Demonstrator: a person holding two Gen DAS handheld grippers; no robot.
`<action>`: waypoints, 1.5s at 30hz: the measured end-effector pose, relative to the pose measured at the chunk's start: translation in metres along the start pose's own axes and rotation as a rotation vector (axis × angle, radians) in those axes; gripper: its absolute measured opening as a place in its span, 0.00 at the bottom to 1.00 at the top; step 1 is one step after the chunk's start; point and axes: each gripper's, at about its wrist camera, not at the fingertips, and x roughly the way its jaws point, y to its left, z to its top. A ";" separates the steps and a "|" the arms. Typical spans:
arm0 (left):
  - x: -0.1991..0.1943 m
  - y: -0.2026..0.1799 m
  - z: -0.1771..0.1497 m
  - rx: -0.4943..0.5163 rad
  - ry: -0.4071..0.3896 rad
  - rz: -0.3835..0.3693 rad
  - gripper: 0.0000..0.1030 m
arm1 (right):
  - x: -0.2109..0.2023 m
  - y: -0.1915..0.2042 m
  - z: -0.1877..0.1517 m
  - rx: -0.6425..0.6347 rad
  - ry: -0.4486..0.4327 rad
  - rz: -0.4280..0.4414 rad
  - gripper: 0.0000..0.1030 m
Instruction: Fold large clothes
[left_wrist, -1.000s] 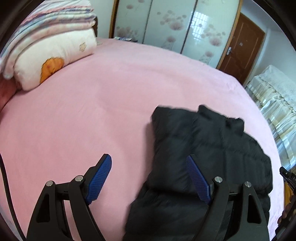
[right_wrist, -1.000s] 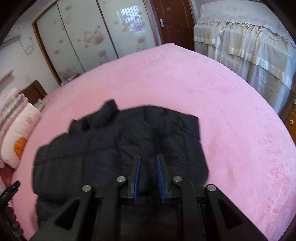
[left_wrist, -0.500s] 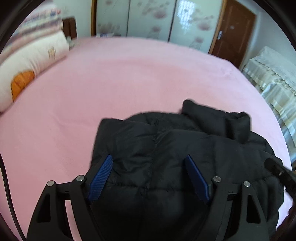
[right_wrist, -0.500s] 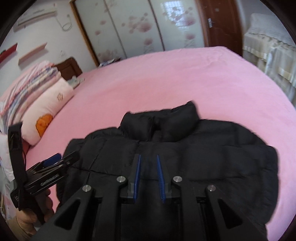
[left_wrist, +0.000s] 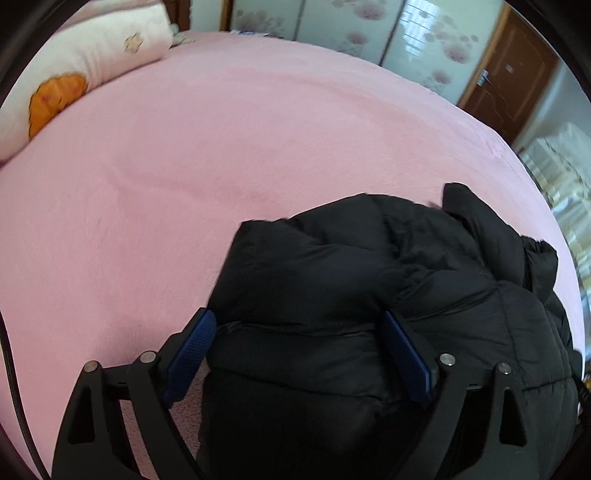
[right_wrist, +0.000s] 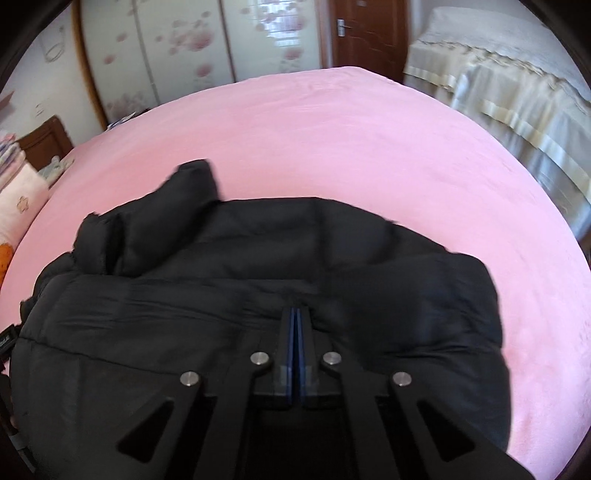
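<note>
Black puffer jacket (left_wrist: 388, 295) lies bunched on the pink bed cover (left_wrist: 221, 147), filling the lower right of the left wrist view and the lower half of the right wrist view; collar (right_wrist: 192, 192) sticks up at centre left there.

Left gripper (left_wrist: 299, 332): jaws spread wide, just been opening further, straddling a puffy fold at the jacket's left edge. Pads not pressing, nothing held.

Right gripper (right_wrist: 295, 325): jaws just closed fully, blue pads meeting over the jacket's middle. Can't tell if any fabric is pinched; the frame is blurry and no cloth shows between the pads.

Risks, as a judgement: the right side may have closed on nothing or on only the slick shell, so a lift would slip. The left could take too thick a wad, and padding would spring out or drag the whole jacket instead of folding one layer. Uneven pulls would skew the fold. Pillow (left_wrist: 92, 62) at upper left is well apart, no issue.
</note>
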 end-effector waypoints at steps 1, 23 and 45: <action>0.000 0.001 -0.001 -0.005 0.001 0.002 0.88 | 0.000 -0.005 -0.001 0.017 0.004 0.004 0.00; -0.183 -0.041 -0.034 0.204 -0.115 -0.038 0.88 | -0.183 0.027 -0.020 -0.023 -0.113 0.223 0.04; -0.394 -0.006 -0.162 0.201 -0.293 -0.197 0.99 | -0.384 0.009 -0.118 -0.118 -0.373 0.319 0.38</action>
